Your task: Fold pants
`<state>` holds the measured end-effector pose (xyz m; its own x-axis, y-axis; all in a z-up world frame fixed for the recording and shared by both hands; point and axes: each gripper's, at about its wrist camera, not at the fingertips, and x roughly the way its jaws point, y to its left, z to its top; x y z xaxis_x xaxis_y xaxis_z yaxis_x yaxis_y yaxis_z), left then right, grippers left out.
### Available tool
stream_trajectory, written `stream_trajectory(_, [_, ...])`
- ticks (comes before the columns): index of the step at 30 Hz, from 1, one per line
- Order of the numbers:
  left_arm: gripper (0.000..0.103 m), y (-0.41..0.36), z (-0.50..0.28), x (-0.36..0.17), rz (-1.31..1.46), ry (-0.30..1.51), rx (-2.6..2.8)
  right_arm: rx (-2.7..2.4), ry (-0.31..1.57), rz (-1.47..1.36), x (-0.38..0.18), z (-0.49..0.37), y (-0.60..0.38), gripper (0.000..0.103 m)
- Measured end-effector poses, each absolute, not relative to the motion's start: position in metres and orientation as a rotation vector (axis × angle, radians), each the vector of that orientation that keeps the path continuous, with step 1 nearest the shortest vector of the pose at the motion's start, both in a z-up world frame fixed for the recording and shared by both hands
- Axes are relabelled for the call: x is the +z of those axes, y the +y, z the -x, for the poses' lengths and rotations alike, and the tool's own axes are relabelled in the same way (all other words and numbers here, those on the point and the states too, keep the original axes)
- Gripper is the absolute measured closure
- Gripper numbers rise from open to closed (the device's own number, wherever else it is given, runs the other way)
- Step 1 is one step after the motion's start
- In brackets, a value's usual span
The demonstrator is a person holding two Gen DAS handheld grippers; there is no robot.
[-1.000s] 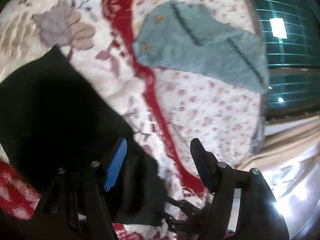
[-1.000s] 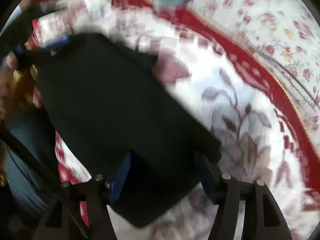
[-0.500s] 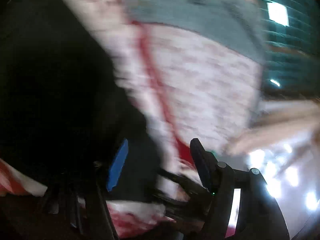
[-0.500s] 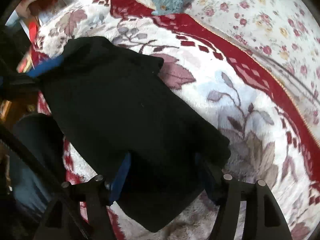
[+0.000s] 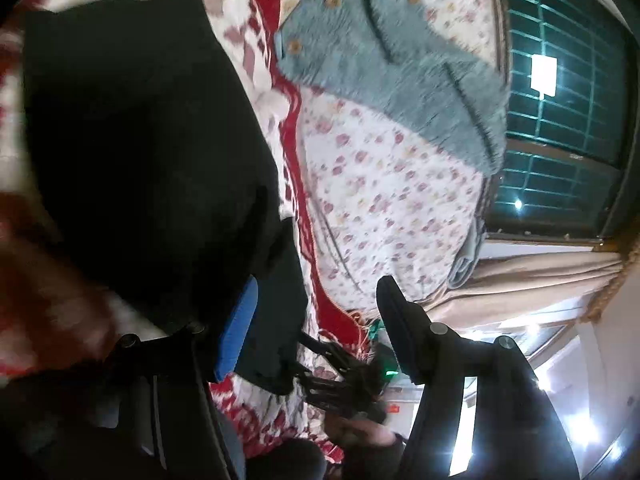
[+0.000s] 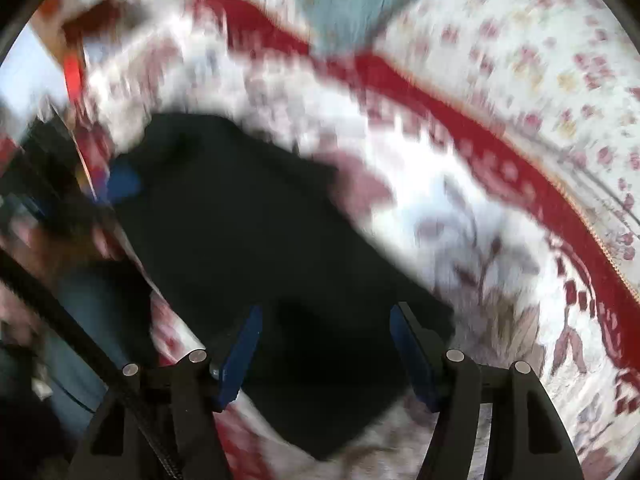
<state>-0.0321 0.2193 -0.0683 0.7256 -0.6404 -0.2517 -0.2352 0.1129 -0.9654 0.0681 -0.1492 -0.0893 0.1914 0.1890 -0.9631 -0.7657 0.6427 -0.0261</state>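
Note:
The black pants [image 5: 144, 148] lie folded into a flat rectangle on a floral red-and-white blanket [image 5: 384, 208]; in the right wrist view the pants [image 6: 256, 248] fill the middle. My left gripper [image 5: 316, 320] is open, its jaws wide apart at the near corner of the pants with nothing between them. My right gripper [image 6: 324, 344] is open, its blue-padded fingers [image 6: 240, 352] straddling the near end of the pants. The right wrist view is blurred.
A fuzzy blue-grey garment with brown buttons [image 5: 392, 68] lies on the blanket beyond the pants. A barred window [image 5: 560, 120] and beige curtain [image 5: 540, 280] are at the right. The other gripper's black frame [image 5: 344, 380] shows below the blanket edge.
Both cameras have shifted, with motion blur. The left gripper has swung so the pants sit further left in view. The pants stay folded flat; both grippers remain open.

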Motion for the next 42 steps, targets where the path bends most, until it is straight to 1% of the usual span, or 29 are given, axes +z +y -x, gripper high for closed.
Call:
stream_trajectory(1, [0.042, 0.226, 0.040, -0.067, 1.461, 0.745, -0.342, 0.792, 1.140, 0.527, -0.085, -0.066, -0.161, 0.035])
stream_trajectory(3, [0.042, 0.243, 0.060, -0.066, 1.446, 0.711, -0.309, 0.808, 1.171, 0.487, -0.081, -0.069, -0.170, 0.035])
stream_trajectory(5, [0.042, 0.261, 0.086, -0.069, 1.463, 0.657, -0.200, 0.776, 1.196, 0.560, -0.076, -0.065, -0.164, 0.036])
stream_trajectory(7, [0.035, 0.278, 0.111, -0.081, 1.540, 0.587, -0.112, 0.745, 1.153, 0.624, -0.063, -0.060, -0.153, 0.038])
stream_trajectory(10, [0.031, 0.288, 0.123, -0.099, 1.635, 0.529, -0.051, 0.788, 1.062, 0.564, -0.045, -0.063, -0.141, 0.037])
stream_trajectory(12, [0.031, 0.286, 0.117, -0.112, 1.704, 0.552, -0.087, 0.741, 1.133, 0.598, -0.064, -0.071, -0.139, 0.037])
stream_trajectory(13, [0.031, 0.286, 0.113, -0.115, 1.714, 0.559, -0.100, 0.716, 1.195, 0.653, -0.085, -0.072, -0.141, 0.031])
stream_trajectory(14, [0.031, 0.286, 0.111, -0.117, 1.711, 0.564, -0.100, 0.745, 1.155, 0.627, -0.086, -0.070, -0.148, 0.030])
stream_trajectory(15, [0.030, 0.287, 0.109, -0.118, 1.701, 0.564, -0.090, 0.761, 1.156, 0.604, -0.086, -0.071, -0.154, 0.029])
stream_trajectory(16, [0.030, 0.289, 0.106, -0.119, 1.681, 0.567, -0.078, 0.731, 1.193, 0.580, -0.088, -0.075, -0.161, 0.024])
stream_trajectory(18, [0.030, 0.290, 0.098, -0.122, 1.662, 0.578, -0.068, 0.703, 1.270, 0.515, -0.094, -0.081, -0.171, 0.023])
stream_trajectory(22, [0.029, 0.287, 0.079, -0.131, 1.621, 0.620, -0.072, 0.677, 1.241, 0.552, -0.092, -0.076, -0.162, 0.023])
stream_trajectory(24, [0.025, 0.285, 0.075, -0.128, 1.582, 0.617, -0.079, 0.661, 1.219, 0.592, -0.092, -0.073, -0.151, 0.021])
stream_trajectory(28, [0.025, 0.280, 0.066, -0.122, 1.505, 0.643, -0.043, 0.642, 1.235, 0.590, -0.097, -0.076, -0.141, 0.019])
stream_trajectory(29, [0.031, 0.278, 0.064, -0.118, 1.461, 0.650, -0.041, 0.639, 1.244, 0.574, -0.098, -0.077, -0.140, 0.019])
stream_trajectory(30, [0.054, 0.276, 0.061, -0.112, 1.400, 0.664, -0.033, 0.636, 1.249, 0.563, -0.099, -0.080, -0.141, 0.018])
stream_trajectory(31, [0.064, 0.274, 0.059, -0.109, 1.368, 0.685, -0.025, 0.630, 1.253, 0.548, -0.100, -0.082, -0.143, 0.017])
stream_trajectory(32, [0.080, 0.272, 0.055, -0.107, 1.331, 0.722, 0.001, 0.623, 1.255, 0.534, -0.101, -0.083, -0.143, 0.016])
stream_trajectory(33, [0.086, 0.270, 0.053, -0.105, 1.303, 0.746, 0.024, 0.620, 1.255, 0.527, -0.101, -0.083, -0.144, 0.015])
stream_trajectory(35, [0.089, 0.266, 0.053, -0.098, 1.246, 0.753, 0.050, 0.615, 1.251, 0.517, -0.101, -0.084, -0.147, 0.015])
stream_trajectory(38, [0.090, 0.256, 0.056, -0.078, 1.109, 0.723, 0.057, 0.597, 1.256, 0.527, -0.095, -0.082, -0.152, 0.015])
stream_trajectory(39, [0.090, 0.251, 0.057, -0.068, 1.047, 0.703, 0.056, 0.592, 1.267, 0.531, -0.087, -0.077, -0.152, 0.018])
stream_trajectory(40, [0.090, 0.248, 0.056, -0.063, 1.011, 0.695, 0.059, 0.593, 1.269, 0.529, -0.082, -0.076, -0.154, 0.029])
stream_trajectory(41, [0.090, 0.242, 0.056, -0.055, 0.954, 0.685, 0.059, 0.591, 1.263, 0.521, -0.072, -0.077, -0.151, 0.034])
stream_trajectory(42, [0.090, 0.236, 0.055, -0.047, 0.903, 0.676, 0.062, 0.575, 1.251, 0.502, -0.061, -0.079, -0.146, 0.036])
